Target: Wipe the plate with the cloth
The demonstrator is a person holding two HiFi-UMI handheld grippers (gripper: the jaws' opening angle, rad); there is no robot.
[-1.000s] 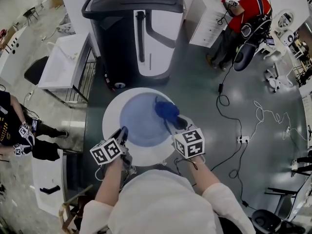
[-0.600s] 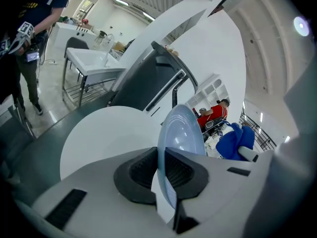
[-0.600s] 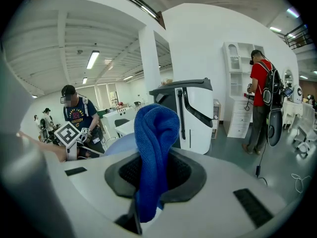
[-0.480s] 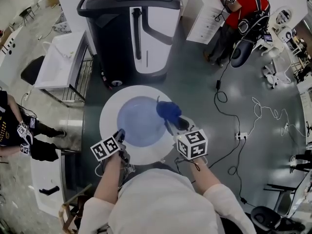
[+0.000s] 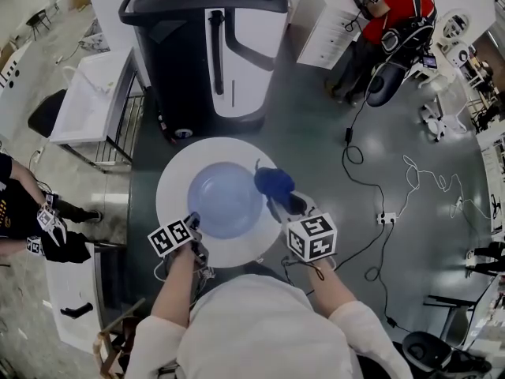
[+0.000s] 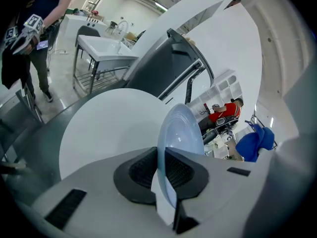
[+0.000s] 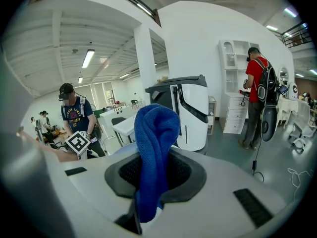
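Plate (image 5: 225,196) rim pinched by left gripper (image 5: 194,220) jaws; right gripper (image 5: 277,204) jaws pinch cloth (image 5: 274,181) at plate edge.

From where I stand: one plate (image 5: 225,200), one cloth (image 5: 274,181), one round table (image 5: 170,181). Two grippers, the left gripper (image 5: 192,222) and the right gripper (image 5: 278,204). Two bystanders, one in red (image 5: 390,14), one in black (image 5: 16,204). One big machine (image 5: 209,46).

plate (image 5: 226,200) — pale blue | cloth (image 5: 274,181) — deep blue | white table (image 5: 170,188) | dark grey floor (image 5: 316,156)
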